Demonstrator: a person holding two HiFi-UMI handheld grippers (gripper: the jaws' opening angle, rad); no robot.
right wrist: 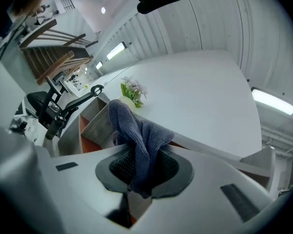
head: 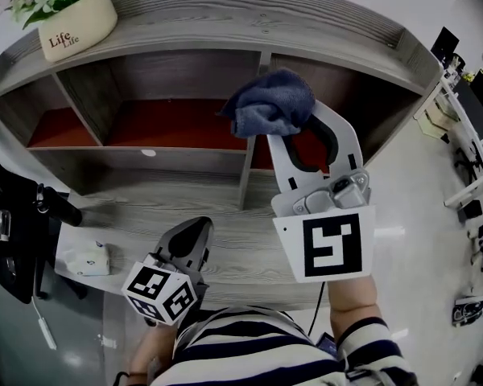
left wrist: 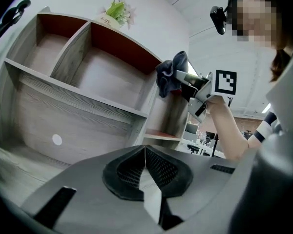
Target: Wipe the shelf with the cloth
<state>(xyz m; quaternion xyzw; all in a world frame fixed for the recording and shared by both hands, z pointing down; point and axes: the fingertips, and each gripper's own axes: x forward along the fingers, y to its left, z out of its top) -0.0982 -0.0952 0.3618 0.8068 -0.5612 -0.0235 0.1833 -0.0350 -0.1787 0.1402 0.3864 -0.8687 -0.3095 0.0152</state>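
A grey wooden shelf (head: pixel 185 185) with open compartments and red back panels stands in front of me. My right gripper (head: pixel 302 139) is raised before its upper right compartment, shut on a dark blue cloth (head: pixel 270 103) that bunches above the jaws. In the right gripper view the cloth (right wrist: pixel 136 135) hangs pinched between the pads. The left gripper view shows the cloth (left wrist: pixel 172 74) beside the shelf (left wrist: pixel 83 101). My left gripper (head: pixel 191 236) is low over the bottom board, jaws shut with nothing between them.
A cream flowerpot (head: pixel 74 24) with a plant sits on the shelf top at the left. A tissue pack (head: pixel 88 257) lies on the lower board's left end. A dark chair (head: pixel 16 223) stands left; desks (head: pixel 471 135) stand right.
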